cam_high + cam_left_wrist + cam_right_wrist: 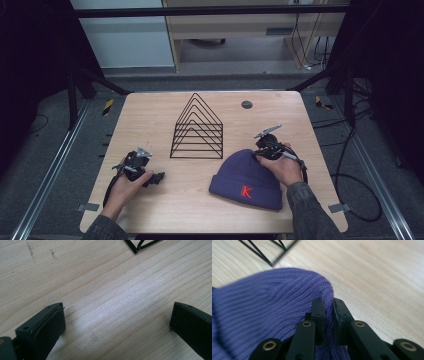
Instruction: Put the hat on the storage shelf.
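Both forearms wear dark grey mottled sleeves. The left gripper (159, 177) and the right gripper (327, 308) are black, each with a grey three-cornered plate on top and a black cable trailing off. The right gripper's linkage arms carry brass-coloured rivets; its jaws show small screw holes.

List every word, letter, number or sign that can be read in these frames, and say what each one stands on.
"K": one red letter on the folded cuff of the purple knit beanie, seen in the high view.
No other text can be read. The wire rack, the wooden table and the black-and-yellow striped markers on the floor carry no lettering.
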Demonstrator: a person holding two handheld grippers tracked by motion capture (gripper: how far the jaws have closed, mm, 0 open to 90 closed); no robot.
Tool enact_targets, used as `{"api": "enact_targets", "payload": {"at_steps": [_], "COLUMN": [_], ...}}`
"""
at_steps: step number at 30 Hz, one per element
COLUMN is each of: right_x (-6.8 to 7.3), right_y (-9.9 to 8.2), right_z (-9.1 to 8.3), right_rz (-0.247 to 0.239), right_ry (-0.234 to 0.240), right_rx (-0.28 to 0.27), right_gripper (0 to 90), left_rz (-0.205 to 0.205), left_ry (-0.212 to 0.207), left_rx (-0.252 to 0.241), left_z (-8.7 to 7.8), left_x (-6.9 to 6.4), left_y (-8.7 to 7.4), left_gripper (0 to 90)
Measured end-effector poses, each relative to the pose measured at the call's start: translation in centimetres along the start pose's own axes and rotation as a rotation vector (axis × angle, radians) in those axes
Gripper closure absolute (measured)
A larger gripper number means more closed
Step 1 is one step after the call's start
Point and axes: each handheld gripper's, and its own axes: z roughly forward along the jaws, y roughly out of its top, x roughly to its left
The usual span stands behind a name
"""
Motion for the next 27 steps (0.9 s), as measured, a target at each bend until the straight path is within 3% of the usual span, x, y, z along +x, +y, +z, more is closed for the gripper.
{"api": "enact_targets", "payload": {"at_steps": [16, 18, 25, 27], "right_x": [3.3, 3.7, 4.9, 5.5], "right_y": [-0.7, -0.7, -0.3, -0.2], "right_z": [-6.7, -7.4, -9.6, -10.7], "right_rz": [-0.110, -0.122, -0.170, -0.204], "right_ry": [0.035, 0.040, 0.058, 0.055], "right_rx": [-0.213, -0.232, -0.277, -0.303], "right_gripper": [81.4, 81.5, 81.8, 81.8], "left_rz": [0.011, 0.007, -0.012, -0.015], "left_ry": [-0.006, 0.001, 0.010, 0.006], "left_rx": [-0.030, -0.045, -0.118, -0.131], "left_z": [-0.1, -0.4, -1.4, -1.8], "left_x": [0.1, 0.1, 0.2, 0.2], "left_y": [-0.2, -0.2, -0.2, -0.3], "left_gripper": [0.8, 5.7, 5.1, 5.4]}}
